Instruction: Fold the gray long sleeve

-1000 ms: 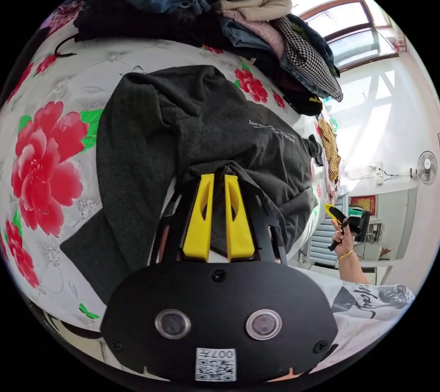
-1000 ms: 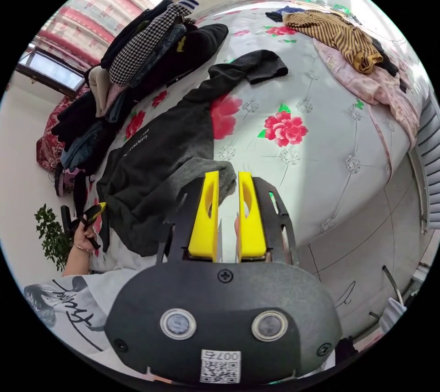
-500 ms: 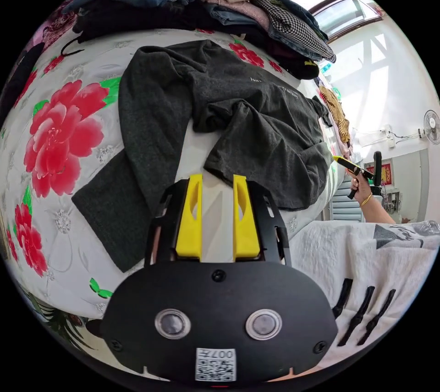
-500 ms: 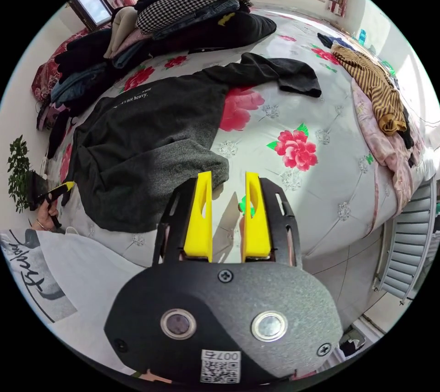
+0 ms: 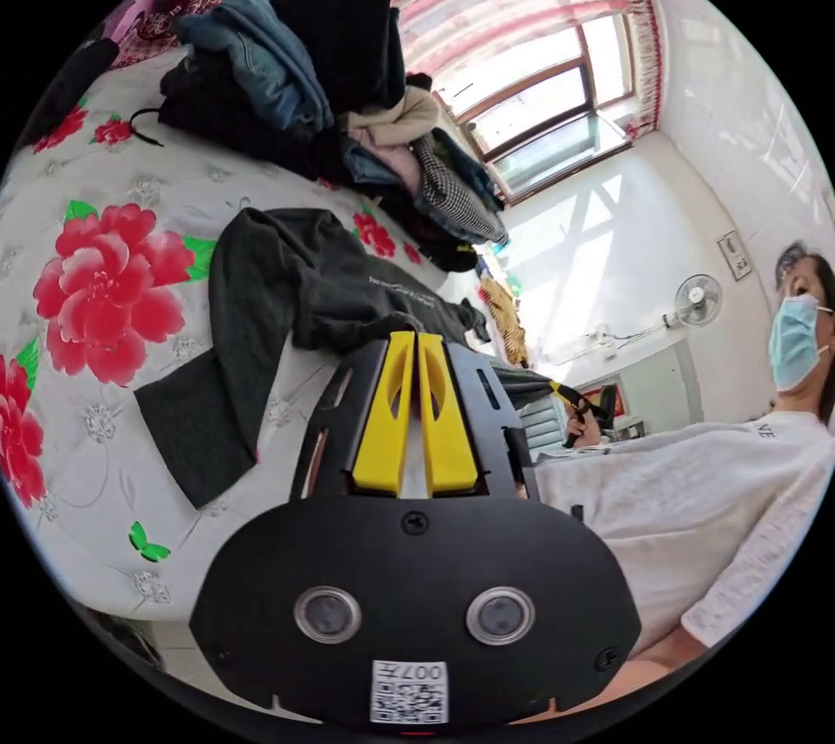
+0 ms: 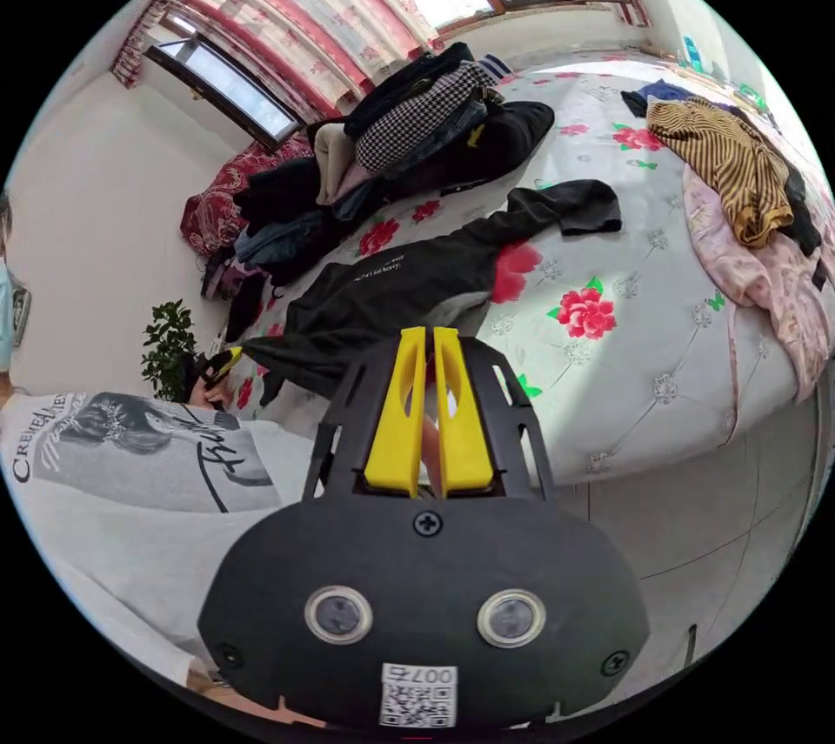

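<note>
**Floral bedspread with a gray long sleeve spread across it, both grippers pulled back**

White bedspread [image 6: 661,326] printed with red flowers carries the gray long sleeve [image 6: 391,291], lying crumpled, not yet folded. Its long axis runs from one sleeve cuff near the stacked clothes pile [image 6: 409,135] across to the other sleeve. The shirt is dark charcoal with small white lettering on the chest. Both claws sit back from its near hem, neither clearly nearer. The left gripper [image 5: 416,344] has its yellow jaws together, holding nothing; the right gripper [image 6: 428,339] is likewise closed and empty.
</note>
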Demonstrator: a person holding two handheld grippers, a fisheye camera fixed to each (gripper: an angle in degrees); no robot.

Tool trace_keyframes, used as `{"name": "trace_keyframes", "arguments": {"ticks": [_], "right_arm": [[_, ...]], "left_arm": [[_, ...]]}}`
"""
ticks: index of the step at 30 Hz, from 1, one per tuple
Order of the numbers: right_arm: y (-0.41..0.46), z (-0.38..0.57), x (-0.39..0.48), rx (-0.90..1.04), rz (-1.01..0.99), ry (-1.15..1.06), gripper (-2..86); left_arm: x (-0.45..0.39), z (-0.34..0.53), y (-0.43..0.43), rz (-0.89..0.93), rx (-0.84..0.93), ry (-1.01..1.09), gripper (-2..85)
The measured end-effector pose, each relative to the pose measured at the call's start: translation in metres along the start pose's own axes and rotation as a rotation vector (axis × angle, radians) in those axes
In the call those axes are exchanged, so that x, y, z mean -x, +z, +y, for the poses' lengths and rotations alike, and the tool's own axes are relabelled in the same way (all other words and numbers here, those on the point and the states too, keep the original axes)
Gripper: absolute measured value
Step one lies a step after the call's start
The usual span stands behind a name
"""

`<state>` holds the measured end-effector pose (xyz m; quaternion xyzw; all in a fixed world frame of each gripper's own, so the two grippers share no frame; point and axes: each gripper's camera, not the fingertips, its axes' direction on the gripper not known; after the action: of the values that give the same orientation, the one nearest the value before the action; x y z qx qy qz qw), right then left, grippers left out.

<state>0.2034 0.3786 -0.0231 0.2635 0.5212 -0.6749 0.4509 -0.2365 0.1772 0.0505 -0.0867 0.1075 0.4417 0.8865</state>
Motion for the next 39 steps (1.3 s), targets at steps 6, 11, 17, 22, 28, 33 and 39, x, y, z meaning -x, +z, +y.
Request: {"name": "trace_keyframes", "arguments": {"ticks": [6,11,17,22,28,33,39], "right_arm": [[-0.126,0.033,0.031,-0.159,-0.166,-0.047,-0.2],[-0.112,0.046,0.004,-0.01,-0.141,0.085,-0.2],[-0.037,0.005,-0.058,0.109,-0.229,0.294,-0.3],[-0.034,-0.119,-0.036,0.007,-0.277,0.209,-0.3],[-0.167,-0.213,0.068,-0.354,-0.327,-0.159,-0.2],[-0.193,-0.171,0.096,-0.342,-0.29,-0.361,-0.2],[-0.094,-0.075,0.043,0.023,-0.04,-0.217,-0.2]], "left_arm": [[-0.053,0.031,-0.152,0.192,-0.203,0.092,-1.0],[-0.026,0.051,-0.166,0.122,-0.137,-0.036,-1.0],[0.041,0.019,-0.088,0.154,-0.099,-0.286,-1.0],[0.011,-0.115,-0.073,0.196,-0.212,-0.204,-1.0],[-0.126,-0.208,-0.157,0.263,-0.403,0.156,-1.0],[-0.176,-0.153,-0.183,0.196,-0.373,0.342,-1.0],[-0.12,-0.033,-0.094,-0.047,-0.111,0.142,-1.0]]}}
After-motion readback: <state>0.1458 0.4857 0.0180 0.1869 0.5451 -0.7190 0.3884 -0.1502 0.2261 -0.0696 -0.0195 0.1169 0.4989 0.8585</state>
